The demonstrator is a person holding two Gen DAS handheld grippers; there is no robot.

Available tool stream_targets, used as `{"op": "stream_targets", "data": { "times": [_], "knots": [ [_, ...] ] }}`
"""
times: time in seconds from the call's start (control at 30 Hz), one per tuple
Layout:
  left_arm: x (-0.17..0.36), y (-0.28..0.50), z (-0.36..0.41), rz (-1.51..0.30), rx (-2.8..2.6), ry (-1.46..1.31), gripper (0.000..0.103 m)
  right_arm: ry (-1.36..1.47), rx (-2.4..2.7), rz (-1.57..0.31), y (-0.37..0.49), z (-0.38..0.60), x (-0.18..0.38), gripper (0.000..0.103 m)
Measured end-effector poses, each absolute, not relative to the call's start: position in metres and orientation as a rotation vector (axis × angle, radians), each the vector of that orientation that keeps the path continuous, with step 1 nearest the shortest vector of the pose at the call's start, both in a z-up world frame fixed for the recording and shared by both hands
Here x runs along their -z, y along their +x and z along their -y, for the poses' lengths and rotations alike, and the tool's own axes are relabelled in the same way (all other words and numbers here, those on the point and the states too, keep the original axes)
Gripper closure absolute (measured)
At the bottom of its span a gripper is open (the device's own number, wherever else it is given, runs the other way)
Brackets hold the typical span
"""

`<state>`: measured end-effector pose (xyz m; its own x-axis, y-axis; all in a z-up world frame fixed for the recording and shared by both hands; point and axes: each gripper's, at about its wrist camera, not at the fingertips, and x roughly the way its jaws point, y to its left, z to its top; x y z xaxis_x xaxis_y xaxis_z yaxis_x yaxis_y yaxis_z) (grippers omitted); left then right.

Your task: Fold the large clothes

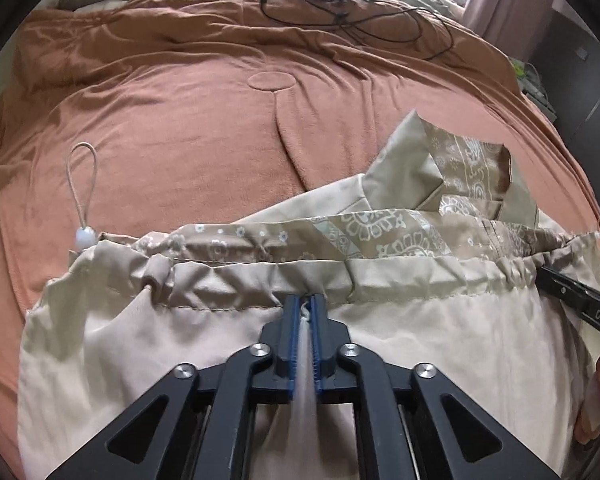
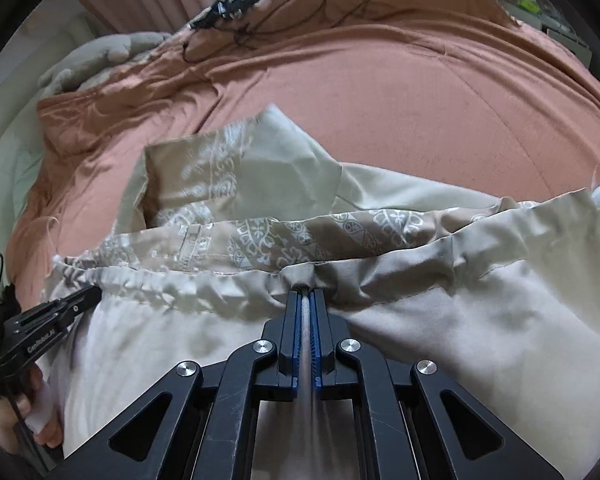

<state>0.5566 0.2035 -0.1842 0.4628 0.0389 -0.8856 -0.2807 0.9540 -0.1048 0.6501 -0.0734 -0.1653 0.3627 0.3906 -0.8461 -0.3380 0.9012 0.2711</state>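
An orange-brown bedspread (image 1: 228, 128) covers the bed and fills most of both wrist views. On it, from about 9 o'clock round to 3 o'clock in the lower half of each view, lies the beige garment (image 1: 108, 344), a large piece with a gathered drawstring hem (image 1: 236, 280) running side to side and a paisley-printed lining (image 1: 380, 228) showing just behind that hem. A folded-over flap of the same cloth (image 1: 460, 168) rises at about 2 o'clock in the left view, and at 11 o'clock in the right view.

The left gripper (image 1: 309, 300) comes in from 6 o'clock, its jaws nearly together and pinched on the hem, with a strip of beige cloth trapped between the blue pads. The right gripper (image 2: 308, 294) does the same further along that hem, jaws all but closed on the fabric. Each gripper shows in the other's view, low at the side.

A tangle of black cable (image 1: 340, 12) lies at 12 o'clock on the far bedspread. At 9 o'clock in the left view a cord loop (image 1: 85, 176) stands up from a white toggle bead (image 1: 85, 237) at the hem's end
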Motion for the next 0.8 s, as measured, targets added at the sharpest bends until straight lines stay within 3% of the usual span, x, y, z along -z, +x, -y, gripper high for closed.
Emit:
{"op": "stream_targets", "data": {
  "times": [0.03, 0.07, 0.1, 0.17, 0.37, 0.8],
  "knots": [
    [0.181, 0.554, -0.206, -1.082, -0.202, -0.267, 0.084, 0.052, -0.47, -1.108, 0.65, 0.074, 0.163, 0.093],
    [0.177, 0.552, -0.209, -1.083, -0.202, -0.285, 0.073, 0.051, -0.474, -1.119, 0.649, 0.074, 0.16, 0.081],
    [0.173, 0.549, -0.213, -1.077, -0.204, -0.304, 0.066, 0.057, -0.481, -1.132, 0.647, 0.075, 0.157, 0.06],
    [0.156, 0.531, -0.221, -1.032, -0.223, -0.34, 0.042, 0.089, -0.493, -1.118, 0.639, 0.082, 0.147, 0.041],
    [0.118, 0.475, -0.239, -0.959, -0.251, -0.374, 0.04, 0.13, -0.522, -1.07, 0.602, 0.104, 0.115, 0.041],
    [0.103, 0.372, -0.249, -0.953, -0.297, -0.38, 0.04, 0.152, -0.532, -1.068, 0.51, 0.122, 0.091, 0.041]
  ]
}}
